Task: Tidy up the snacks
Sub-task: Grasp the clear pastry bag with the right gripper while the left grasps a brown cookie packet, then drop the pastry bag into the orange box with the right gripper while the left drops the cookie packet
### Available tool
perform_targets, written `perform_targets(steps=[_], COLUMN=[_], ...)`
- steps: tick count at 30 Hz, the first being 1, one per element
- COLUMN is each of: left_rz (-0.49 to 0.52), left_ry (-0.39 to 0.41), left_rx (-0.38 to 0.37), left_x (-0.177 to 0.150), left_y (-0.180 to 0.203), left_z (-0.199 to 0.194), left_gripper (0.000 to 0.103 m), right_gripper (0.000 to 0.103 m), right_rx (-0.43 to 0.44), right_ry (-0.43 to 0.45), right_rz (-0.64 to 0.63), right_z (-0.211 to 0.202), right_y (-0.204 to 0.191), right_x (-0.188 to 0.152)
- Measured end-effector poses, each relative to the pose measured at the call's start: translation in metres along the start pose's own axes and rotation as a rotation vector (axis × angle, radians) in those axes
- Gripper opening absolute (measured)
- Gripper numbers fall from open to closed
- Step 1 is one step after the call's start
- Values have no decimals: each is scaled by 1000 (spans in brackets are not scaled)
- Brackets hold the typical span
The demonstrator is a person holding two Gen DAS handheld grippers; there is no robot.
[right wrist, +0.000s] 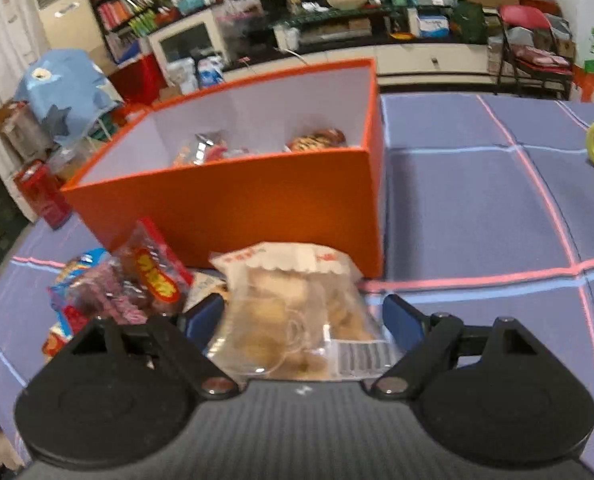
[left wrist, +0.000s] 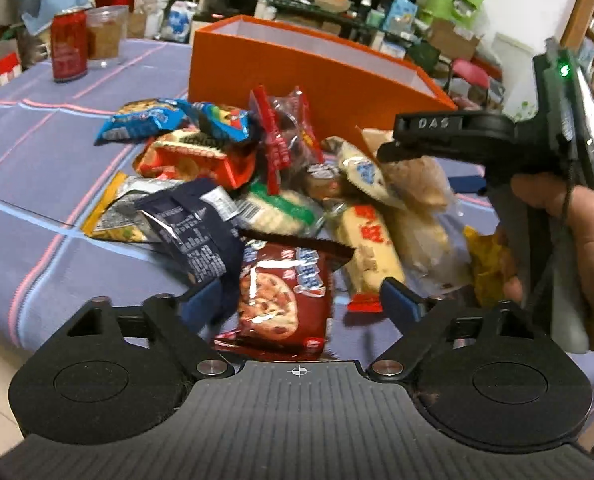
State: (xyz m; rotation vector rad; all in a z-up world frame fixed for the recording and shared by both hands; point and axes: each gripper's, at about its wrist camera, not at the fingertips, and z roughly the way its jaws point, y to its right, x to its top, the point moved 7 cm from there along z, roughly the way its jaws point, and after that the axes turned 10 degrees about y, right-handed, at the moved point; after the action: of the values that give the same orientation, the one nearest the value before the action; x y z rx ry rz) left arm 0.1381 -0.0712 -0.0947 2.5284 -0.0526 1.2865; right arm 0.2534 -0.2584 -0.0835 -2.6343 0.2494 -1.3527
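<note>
On the counter (left wrist: 37, 168), covered with a purple striped cloth, a heap of snack packets (left wrist: 257, 200) lies just in front of the orange box (right wrist: 233, 200), which already holds a few packets. Left tongs (left wrist: 297, 300) stand apart around a brown cookie packet (left wrist: 281, 300), its pads not pressing it. Right tongs (right wrist: 303, 316) gape wide around a clear bag of pale biscuits (right wrist: 293, 312), not clamping it. A red can (left wrist: 69, 46) stands well apart.

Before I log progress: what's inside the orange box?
The orange box holds a shiny packet and a brown snack at the back; its front wall hides the floor.
</note>
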Motion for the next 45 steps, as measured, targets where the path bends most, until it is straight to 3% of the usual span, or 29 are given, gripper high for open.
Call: perform_targets(steps=[11,14,15,16,17,22,30,45], left_rz=[6,-1,7,13,15,30,112,128], left_ry=[-10,-16,-13,-11,-10,-25,58,78], left_rx=[10,18,21,27,38,0,0,104], left_x=[-3,-7,-6,-5,-4,-5,11,35], left_y=[2,-3,-3,-4,-5,-1,7,-11], left_z=[8,13,12,11,10,6,-14,-20], left_gripper=[65,58,46,24,16,15,15,15], right_gripper=[75,74,70,67,65,62,62,62], right_rx=[12,14,15,19,25,16,-8,-19], right_ry=[-46,-39,-37,-38,-38,-14,94,139], right_rz=[21,30,30,32,34,-5,-121,-190], right_z=[-2,-3,-4,-4,-4,-12,-36,-53], right_y=[4,5,5,5,5,2,-12,-32], right_x=[-6,-7,-8,-8,-6,-3,14,15])
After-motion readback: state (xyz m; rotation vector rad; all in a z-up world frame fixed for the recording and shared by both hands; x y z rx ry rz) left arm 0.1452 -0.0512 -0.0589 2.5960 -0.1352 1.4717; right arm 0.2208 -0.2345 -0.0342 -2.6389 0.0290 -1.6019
